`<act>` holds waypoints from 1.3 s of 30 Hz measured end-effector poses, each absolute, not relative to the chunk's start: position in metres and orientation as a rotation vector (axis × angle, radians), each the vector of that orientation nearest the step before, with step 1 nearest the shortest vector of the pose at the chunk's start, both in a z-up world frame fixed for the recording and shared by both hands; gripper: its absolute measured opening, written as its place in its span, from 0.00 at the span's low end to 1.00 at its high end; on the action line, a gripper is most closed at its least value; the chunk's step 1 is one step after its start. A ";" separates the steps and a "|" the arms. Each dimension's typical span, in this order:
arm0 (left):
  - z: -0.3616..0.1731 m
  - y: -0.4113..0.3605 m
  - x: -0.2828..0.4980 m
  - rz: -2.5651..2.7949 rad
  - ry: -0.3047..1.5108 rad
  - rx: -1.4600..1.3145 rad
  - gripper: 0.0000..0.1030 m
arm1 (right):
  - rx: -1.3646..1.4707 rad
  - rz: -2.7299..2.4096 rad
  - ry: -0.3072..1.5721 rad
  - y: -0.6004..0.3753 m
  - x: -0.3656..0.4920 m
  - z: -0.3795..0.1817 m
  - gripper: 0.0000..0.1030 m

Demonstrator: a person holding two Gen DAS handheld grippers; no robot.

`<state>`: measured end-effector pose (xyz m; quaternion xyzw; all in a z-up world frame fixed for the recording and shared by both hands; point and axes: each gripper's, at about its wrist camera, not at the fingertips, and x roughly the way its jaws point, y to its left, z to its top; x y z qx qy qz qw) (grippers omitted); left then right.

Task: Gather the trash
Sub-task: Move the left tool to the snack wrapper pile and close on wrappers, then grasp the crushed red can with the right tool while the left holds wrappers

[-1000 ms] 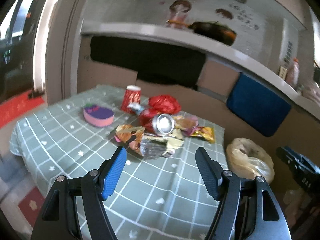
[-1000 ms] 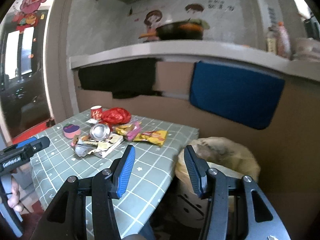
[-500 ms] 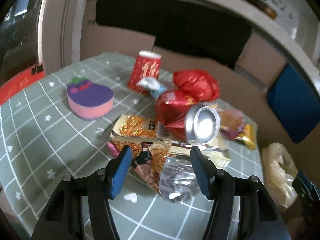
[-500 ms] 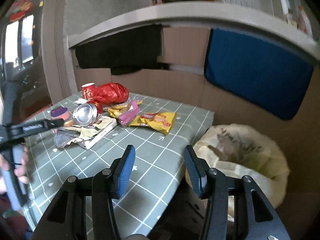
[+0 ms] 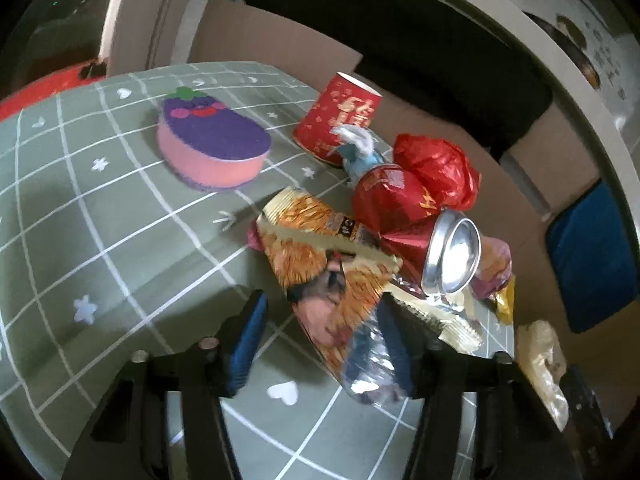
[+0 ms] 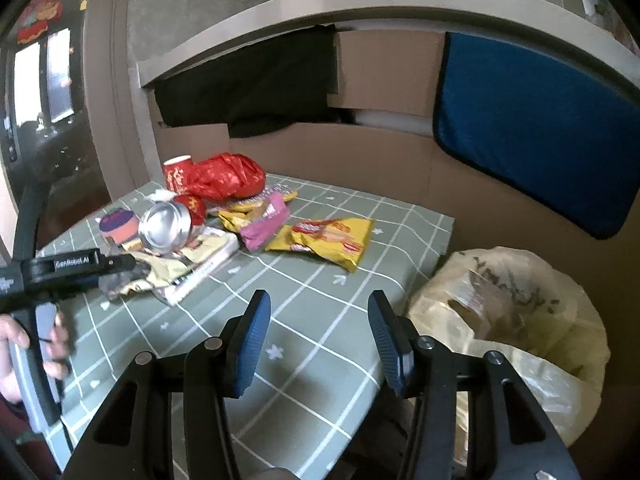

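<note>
A heap of trash lies on the green checked table (image 5: pixel 80 240). It holds an orange snack wrapper (image 5: pixel 324 276), a crushed red can (image 5: pixel 452 258), a red plastic bag (image 5: pixel 436 168), a red paper cup (image 5: pixel 340 116) and a yellow snack bag (image 6: pixel 328 238). My left gripper (image 5: pixel 322 340) is low over the near end of the orange wrapper. Its jaws are closing with the wrapper between them, and the left pad still stands clear of it. My right gripper (image 6: pixel 316 340) hangs open and empty above the table's near right part.
A purple and pink eggplant-shaped sponge (image 5: pixel 212 144) sits left of the heap. A bin lined with a yellowish bag (image 6: pixel 508 312) stands off the table's right edge. A cardboard wall and a blue cushion (image 6: pixel 532 120) are behind. A person's hand (image 6: pixel 12 344) holds the left gripper's handle.
My left gripper has come down and forward to the heap, and its jaws have narrowed around the orange wrapper. My right gripper has sunk a little toward the table, its opening unchanged.
</note>
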<state>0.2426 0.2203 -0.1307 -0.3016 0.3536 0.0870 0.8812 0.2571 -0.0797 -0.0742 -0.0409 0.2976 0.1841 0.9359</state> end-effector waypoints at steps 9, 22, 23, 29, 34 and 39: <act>-0.119 0.223 0.211 0.158 0.720 -0.579 0.17 | -0.174 0.479 0.591 -0.046 0.255 -0.067 0.47; -0.103 0.249 0.163 0.197 0.696 -0.527 0.15 | -0.244 0.710 0.597 0.068 0.296 -0.048 0.47; -0.104 0.252 0.162 0.202 0.696 -0.537 0.15 | -0.244 0.707 0.601 0.078 0.303 -0.048 0.47; -0.108 0.262 0.156 0.213 0.688 -0.570 0.15 | -0.258 0.661 0.685 0.124 0.343 -0.071 0.47; -0.115 0.268 0.155 0.223 0.685 -0.589 0.15 | -0.141 0.707 0.759 0.113 0.350 -0.088 0.47; -0.126 0.270 0.162 0.234 0.704 -0.606 0.15 | -0.083 0.711 0.765 0.104 0.349 -0.092 0.50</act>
